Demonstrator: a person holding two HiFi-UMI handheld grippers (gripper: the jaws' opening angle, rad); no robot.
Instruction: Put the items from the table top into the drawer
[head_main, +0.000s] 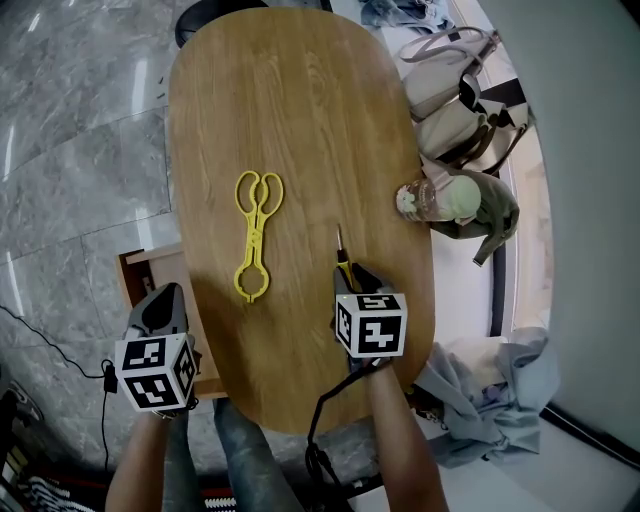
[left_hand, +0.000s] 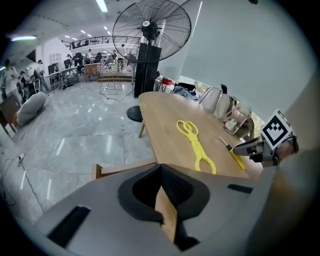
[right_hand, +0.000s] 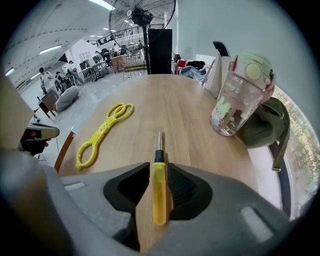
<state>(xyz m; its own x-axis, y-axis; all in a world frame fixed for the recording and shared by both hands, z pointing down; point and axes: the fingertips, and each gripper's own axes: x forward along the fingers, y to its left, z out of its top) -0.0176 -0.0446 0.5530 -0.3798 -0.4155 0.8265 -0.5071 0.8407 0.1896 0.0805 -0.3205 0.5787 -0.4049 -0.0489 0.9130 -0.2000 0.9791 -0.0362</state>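
Screwdriver (right_hand: 159, 192) on the table (right_hand: 190, 115), handle between the spread jaws of the right gripper (right_hand: 159, 164), unpinched. Step: grasping. Next: close, lift, carry left to drawer (head_main: 140, 262) beneath the left gripper (left_hand: 160, 169), which is pressed together and empty.

Both the left gripper (left_hand: 162, 199) and the right gripper (right_hand: 159, 189) are chunky matte grey shells, with black ribbed pads (right_hand: 186, 187) lining the jaws. Behind the jaws each one has a white cube (head_main: 371, 324) printed with black square markers, and a thin black cable (head_main: 324, 412) trails back from the right one. The trousers (head_main: 245, 450) look grey-blue.
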